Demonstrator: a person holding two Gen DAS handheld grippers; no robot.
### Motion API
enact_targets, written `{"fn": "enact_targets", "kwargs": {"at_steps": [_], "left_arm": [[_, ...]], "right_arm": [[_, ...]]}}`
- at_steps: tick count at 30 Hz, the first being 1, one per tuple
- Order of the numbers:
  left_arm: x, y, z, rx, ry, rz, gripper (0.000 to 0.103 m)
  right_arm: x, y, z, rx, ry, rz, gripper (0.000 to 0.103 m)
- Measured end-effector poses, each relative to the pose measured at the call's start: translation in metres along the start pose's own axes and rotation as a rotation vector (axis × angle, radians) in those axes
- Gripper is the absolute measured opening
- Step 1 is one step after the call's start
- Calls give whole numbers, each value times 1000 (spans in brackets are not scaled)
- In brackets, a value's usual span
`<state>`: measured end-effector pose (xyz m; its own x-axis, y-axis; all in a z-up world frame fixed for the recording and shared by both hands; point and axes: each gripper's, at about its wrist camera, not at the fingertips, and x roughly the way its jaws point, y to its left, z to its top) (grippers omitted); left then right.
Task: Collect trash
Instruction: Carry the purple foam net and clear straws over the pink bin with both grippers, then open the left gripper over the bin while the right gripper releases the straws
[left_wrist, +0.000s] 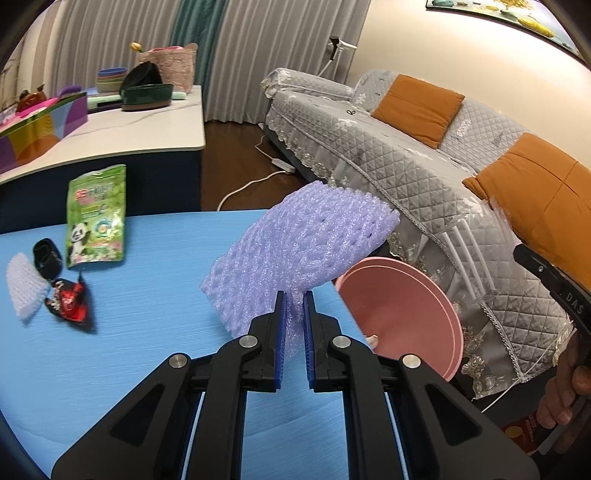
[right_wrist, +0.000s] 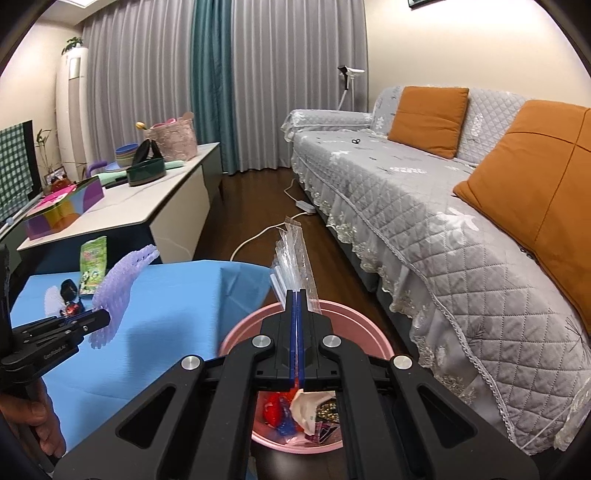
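My left gripper (left_wrist: 294, 295) is shut on a purple foam net sleeve (left_wrist: 295, 243) and holds it above the right end of the blue table (left_wrist: 147, 332); the sleeve also shows in the right wrist view (right_wrist: 118, 291). My right gripper (right_wrist: 297, 293) is shut on a clear plastic wrapper (right_wrist: 291, 254), held over the pink bin (right_wrist: 332, 317). The bin (left_wrist: 402, 314) stands on the floor beside the table and holds several wrappers (right_wrist: 295, 410). On the table lie a green panda pouch (left_wrist: 96, 218), a white foam net (left_wrist: 24, 288), a black piece (left_wrist: 47, 256) and a red-black wrapper (left_wrist: 70, 301).
A grey quilted sofa (right_wrist: 424, 192) with orange cushions (right_wrist: 428, 114) runs along the right. A white-topped sideboard (right_wrist: 147, 199) with bowls and a basket stands at the left. A power strip and cable (right_wrist: 295, 206) lie on the dark floor between them.
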<state>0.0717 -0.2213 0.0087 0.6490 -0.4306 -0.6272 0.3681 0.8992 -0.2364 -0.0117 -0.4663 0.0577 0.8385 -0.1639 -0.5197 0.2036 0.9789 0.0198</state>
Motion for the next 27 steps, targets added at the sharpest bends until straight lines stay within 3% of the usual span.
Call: {"fn": "enact_targets", "kwargs": {"at_steps": [27], "left_arm": [[72,-83,16,72,74,-137,9]], "right_arm": [[47,-45,-22,91,81,-88,1]]}}
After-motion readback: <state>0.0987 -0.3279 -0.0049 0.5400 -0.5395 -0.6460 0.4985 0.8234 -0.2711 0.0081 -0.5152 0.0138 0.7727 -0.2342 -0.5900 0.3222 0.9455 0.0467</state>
